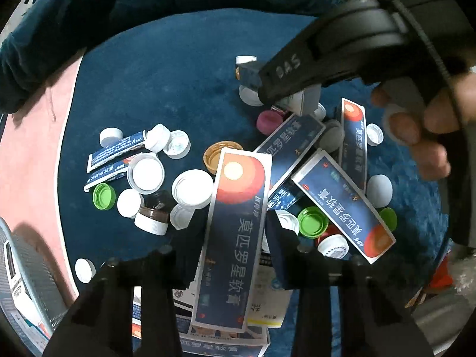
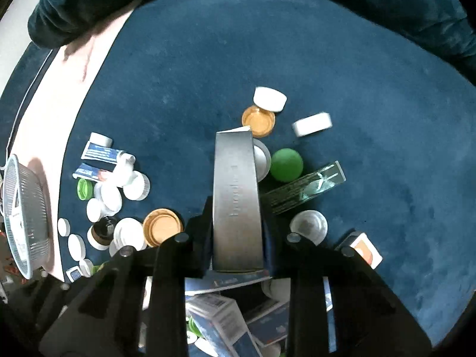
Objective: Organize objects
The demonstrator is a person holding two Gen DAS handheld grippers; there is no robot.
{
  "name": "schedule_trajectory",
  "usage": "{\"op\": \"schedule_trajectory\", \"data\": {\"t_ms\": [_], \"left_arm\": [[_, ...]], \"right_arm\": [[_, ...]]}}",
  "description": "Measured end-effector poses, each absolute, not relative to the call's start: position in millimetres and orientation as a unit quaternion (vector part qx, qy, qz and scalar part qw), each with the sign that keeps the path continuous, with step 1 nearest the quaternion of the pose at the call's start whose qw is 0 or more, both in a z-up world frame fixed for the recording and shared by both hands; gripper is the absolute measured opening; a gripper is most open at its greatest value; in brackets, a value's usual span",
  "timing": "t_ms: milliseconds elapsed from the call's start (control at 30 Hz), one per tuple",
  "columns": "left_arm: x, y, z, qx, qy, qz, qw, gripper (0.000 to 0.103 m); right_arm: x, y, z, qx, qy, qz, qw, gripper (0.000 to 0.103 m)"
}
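Both tongs clamp cartons at frame centre: left tongs [image 1: 232, 264] grip a long navy-and-orange cardboard ointment box [image 1: 235, 232], right tongs [image 2: 238, 253] a slim silver-grey cardboard box [image 2: 236, 199]; both probably light, crushable, slick-printed, best pinched gently across the narrow sides.

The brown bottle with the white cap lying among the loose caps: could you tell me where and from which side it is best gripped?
Grip the brown bottle across its dark body, just above the white cap, coming straight down from above. It lies on its side on the blue cloth, so its round flanks face outward. Loose caps crowd it, so the pads may nudge them.
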State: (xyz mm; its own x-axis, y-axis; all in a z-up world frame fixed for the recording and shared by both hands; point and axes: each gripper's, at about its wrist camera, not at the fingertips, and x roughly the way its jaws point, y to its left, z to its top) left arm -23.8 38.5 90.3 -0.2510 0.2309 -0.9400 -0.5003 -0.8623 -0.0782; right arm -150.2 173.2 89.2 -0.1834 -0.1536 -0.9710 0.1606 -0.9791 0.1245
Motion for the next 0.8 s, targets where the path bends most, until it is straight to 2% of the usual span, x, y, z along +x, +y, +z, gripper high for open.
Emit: {"op": "schedule_trajectory", "data": {"t_ms": [400, 800], "left_arm": [[-35.2, -28.5, 119.7, -0.552, 0.022, 0.820, 0.150, 0.041], [-37.8, -121.0, 141.4, -0.562, -0.072, 0.823, 0.040, 0.041]], "right_arm": [[-130.5, 152.4, 115.0, 0.616, -0.048, -0.773, 0.146, 0.028], [-106.4, 84.7, 122.5, 0.629, -0.023, -0.748, 0.209, 0.028]]}}
